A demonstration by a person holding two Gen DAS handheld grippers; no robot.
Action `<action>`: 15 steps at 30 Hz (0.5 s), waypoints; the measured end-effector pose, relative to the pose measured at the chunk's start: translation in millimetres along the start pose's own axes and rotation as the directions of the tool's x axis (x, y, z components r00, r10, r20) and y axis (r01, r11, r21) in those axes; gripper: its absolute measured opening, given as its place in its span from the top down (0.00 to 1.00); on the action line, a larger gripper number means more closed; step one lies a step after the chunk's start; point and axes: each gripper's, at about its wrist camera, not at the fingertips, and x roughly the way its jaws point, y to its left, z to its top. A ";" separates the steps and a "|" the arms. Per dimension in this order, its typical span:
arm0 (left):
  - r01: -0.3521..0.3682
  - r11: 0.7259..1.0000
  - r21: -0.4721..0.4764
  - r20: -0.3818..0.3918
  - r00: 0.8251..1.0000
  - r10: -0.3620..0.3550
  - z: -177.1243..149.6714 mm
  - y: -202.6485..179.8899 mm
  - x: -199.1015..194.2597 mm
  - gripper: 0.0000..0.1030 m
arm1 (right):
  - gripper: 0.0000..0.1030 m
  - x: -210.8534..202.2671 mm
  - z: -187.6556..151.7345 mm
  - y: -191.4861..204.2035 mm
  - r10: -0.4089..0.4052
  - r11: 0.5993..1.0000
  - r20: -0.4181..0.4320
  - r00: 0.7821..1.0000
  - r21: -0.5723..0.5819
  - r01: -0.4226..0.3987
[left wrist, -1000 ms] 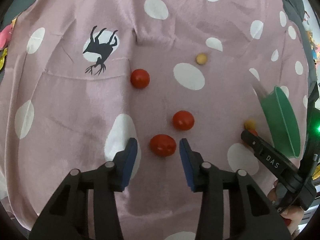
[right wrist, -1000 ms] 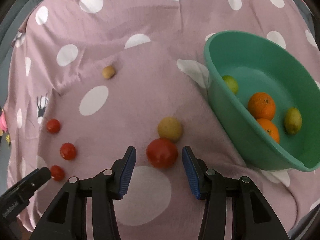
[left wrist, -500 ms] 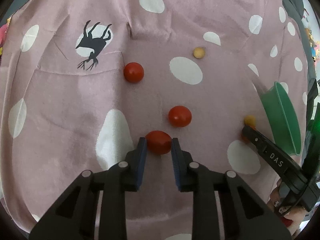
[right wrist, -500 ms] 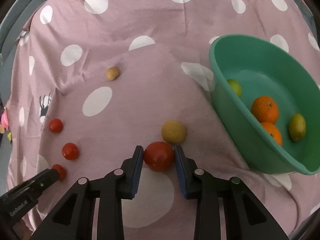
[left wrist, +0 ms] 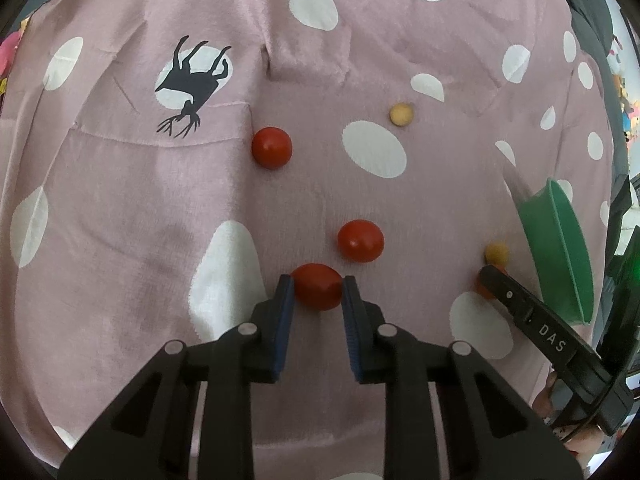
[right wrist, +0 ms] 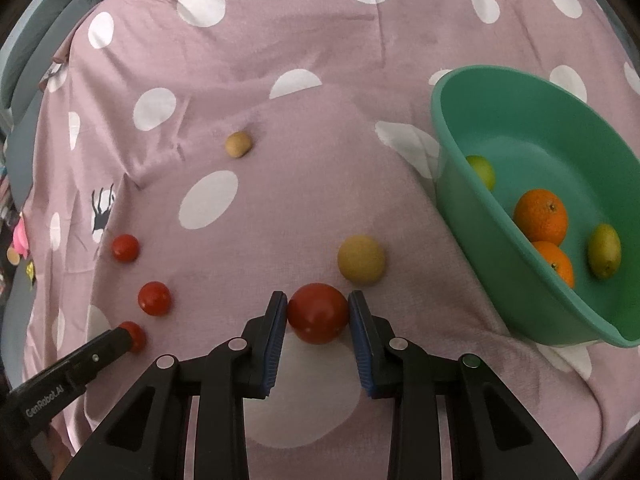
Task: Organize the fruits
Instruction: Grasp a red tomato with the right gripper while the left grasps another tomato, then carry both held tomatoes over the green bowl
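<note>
Two simultaneous grasps on loose fruit, shown from both wrist views, with places given relative to the green bowl (right wrist: 452, 128). Left claw (left wrist: 318, 288) closed on a small red tomato (left wrist: 318, 286), blue pads pressed against its two sides while it rests on the pink spotted cloth (left wrist: 120, 200), well apart from the bowl. Right claw (right wrist: 318, 312) closed likewise on a larger red tomato (right wrist: 318, 312), near the bowl's low side. Both sets of jaws just closing within the last second, each with its fruit between the pads. Side-on grips across the widest part, probably chosen to keep round, smooth fruit from squirting out. Still loose on the cloth: a tan round fruit (right wrist: 361, 259) just beside the larger tomato, between it and the bowl; a smaller tan fruit (right wrist: 238, 144) farther off; two more red tomatoes (left wrist: 360, 240) (left wrist: 272, 147) well away from the bowl, just beyond the left claw. Already inside the bowl: two oranges (right wrist: 540, 216) and two greenish fruits (right wrist: 604, 250). Bowl tilted, its opening toward the right claw, likely easing the drop. Step judged in hand: grip secured, lift and carry to the bowl not yet begun.
</note>
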 end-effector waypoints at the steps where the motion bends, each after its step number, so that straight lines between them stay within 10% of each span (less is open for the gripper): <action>1: 0.002 1.000 0.002 0.003 1.000 -0.002 0.2 -0.4 -0.3 0.79 | 0.69 0.0 0.1 -0.3 0.003 1.000 0.001 1.000 0.000 -0.003; 15: 0.035 0.999 -0.029 -0.003 0.999 -0.035 5.4 0.5 -3.3 0.81 | 0.69 1.1 -0.4 -2.1 0.015 1.000 -0.010 1.000 0.000 -0.015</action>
